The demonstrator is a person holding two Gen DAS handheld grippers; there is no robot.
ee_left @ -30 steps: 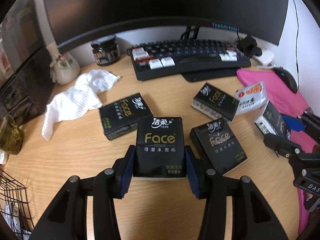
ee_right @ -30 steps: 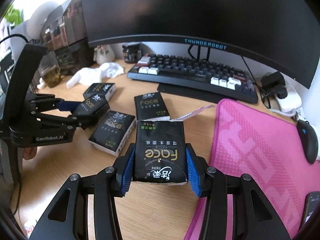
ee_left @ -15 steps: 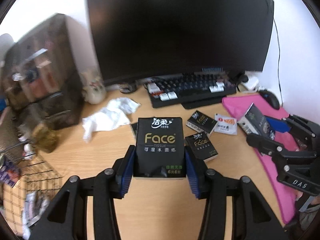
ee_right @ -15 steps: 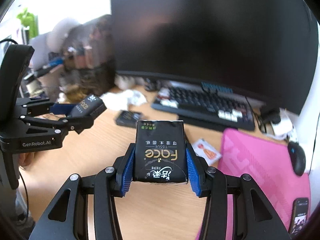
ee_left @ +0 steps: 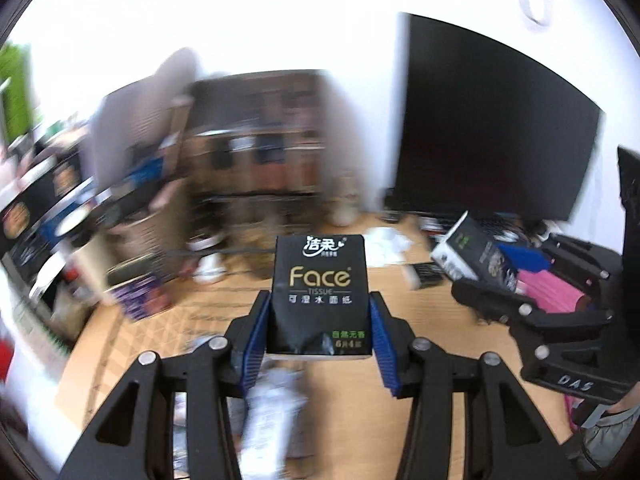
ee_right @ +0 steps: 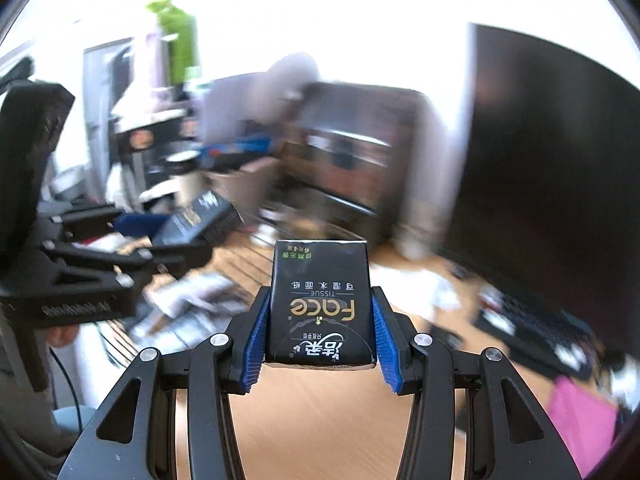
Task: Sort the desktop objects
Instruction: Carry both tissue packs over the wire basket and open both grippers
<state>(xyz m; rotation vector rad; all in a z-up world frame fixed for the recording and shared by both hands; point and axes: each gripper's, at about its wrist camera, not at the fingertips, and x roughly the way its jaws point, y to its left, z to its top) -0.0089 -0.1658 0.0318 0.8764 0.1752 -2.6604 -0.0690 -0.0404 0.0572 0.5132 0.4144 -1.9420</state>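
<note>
A: Gripping a black Face tissue pack (ee_left: 319,294) between the blue pads (ee_left: 256,340) of the left gripper (ee_left: 318,338), raised over the wooden desk (ee_left: 440,320).

B: Clamped likewise in the right gripper (ee_right: 319,336): a second pack (ee_right: 320,304), label upside down, near the blurred monitor (ee_right: 552,160).

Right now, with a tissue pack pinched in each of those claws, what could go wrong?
The left gripper holds its tissue pack by the lower half only, so it might tip or slip. The right gripper carries its own pack close alongside, so the two might bump. The blurred shelves ahead look crowded.
</note>
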